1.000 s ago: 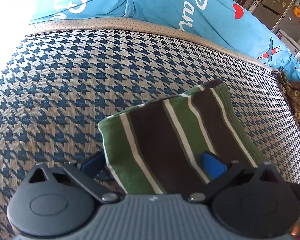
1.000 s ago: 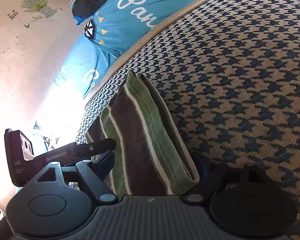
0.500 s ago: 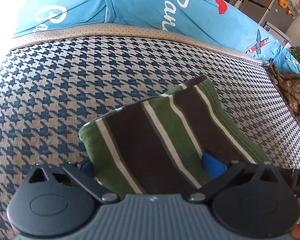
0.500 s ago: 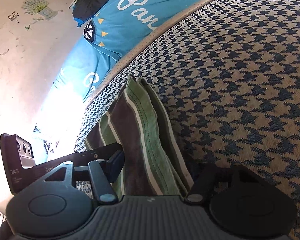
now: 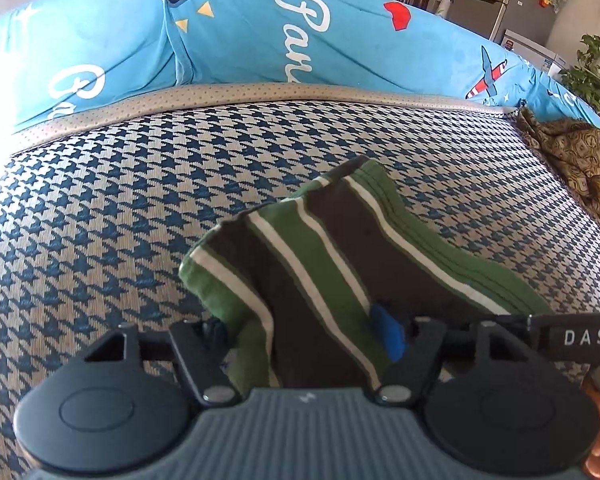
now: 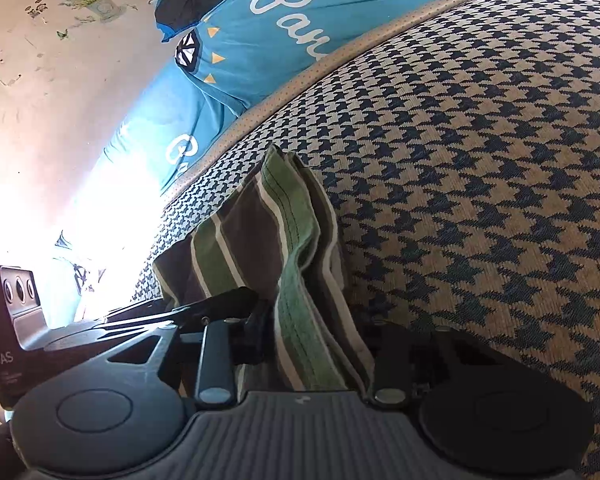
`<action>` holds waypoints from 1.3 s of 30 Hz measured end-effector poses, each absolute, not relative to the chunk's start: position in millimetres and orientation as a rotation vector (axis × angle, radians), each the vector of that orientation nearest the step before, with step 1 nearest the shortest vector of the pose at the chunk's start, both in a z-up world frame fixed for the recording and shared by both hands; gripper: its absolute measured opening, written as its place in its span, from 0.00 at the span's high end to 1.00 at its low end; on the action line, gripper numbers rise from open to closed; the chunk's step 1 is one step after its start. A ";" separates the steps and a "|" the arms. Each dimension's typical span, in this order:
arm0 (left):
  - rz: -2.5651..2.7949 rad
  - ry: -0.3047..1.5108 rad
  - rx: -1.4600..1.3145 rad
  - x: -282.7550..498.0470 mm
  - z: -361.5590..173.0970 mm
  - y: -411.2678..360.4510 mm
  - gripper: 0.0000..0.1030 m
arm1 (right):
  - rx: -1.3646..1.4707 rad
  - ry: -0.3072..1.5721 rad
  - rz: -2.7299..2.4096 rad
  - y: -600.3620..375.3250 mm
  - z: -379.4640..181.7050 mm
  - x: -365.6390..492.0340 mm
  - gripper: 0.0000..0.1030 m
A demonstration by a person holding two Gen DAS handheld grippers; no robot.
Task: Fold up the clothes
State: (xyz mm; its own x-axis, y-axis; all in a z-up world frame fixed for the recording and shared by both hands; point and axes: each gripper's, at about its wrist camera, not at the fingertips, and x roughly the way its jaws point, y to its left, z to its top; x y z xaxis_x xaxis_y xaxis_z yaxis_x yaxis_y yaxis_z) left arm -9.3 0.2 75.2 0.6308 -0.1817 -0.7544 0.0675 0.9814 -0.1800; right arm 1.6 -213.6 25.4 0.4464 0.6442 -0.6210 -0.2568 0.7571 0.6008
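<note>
The folded striped garment (image 5: 332,248) is seen lying on the houndstooth sofa seat (image 5: 120,208), between the closing fingers of both the left gripper (image 5: 304,332) and the right gripper (image 6: 312,344). A brown patterned cloth (image 5: 576,156) at the far right is shown only by the left wrist view; a wall with flower stickers (image 6: 40,60) only by the right.

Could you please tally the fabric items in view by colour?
Green, brown and white striped folded garment: 1
Blue printed cushions: 2
Brown patterned cloth: 1
Total: 4
</note>
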 end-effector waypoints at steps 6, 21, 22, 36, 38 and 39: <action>-0.106 0.835 -0.133 -16.1 83.5 -1.2 0.69 | 0.376 0.916 0.594 -203.9 35.1 -2.8 0.74; -0.010 0.761 -0.150 -28.9 107.1 -0.6 0.76 | 0.161 0.734 0.630 -187.0 74.4 -15.3 0.77; -0.007 0.767 -0.155 -28.8 106.4 -0.2 0.76 | 0.151 0.725 0.632 -186.7 76.3 -15.5 0.77; 0.002 0.833 -0.288 -14.0 81.1 24.5 0.30 | 0.363 0.883 0.501 -214.3 45.2 11.8 0.48; 0.000 0.839 -0.318 -11.3 78.2 30.3 0.30 | 0.444 0.899 0.494 -225.9 42.3 13.3 0.42; 0.002 0.842 -0.335 -10.0 76.9 33.5 0.29 | 0.473 0.907 0.491 -230.6 40.9 13.6 0.40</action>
State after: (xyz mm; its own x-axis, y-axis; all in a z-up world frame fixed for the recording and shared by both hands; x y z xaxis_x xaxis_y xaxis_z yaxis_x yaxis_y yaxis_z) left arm -10.0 33.5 76.9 0.6693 -0.1292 -0.7316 -0.1336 0.9478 -0.2896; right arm 13.6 -230.6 40.9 0.5229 0.5846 -0.6204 -0.1995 0.7915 0.5777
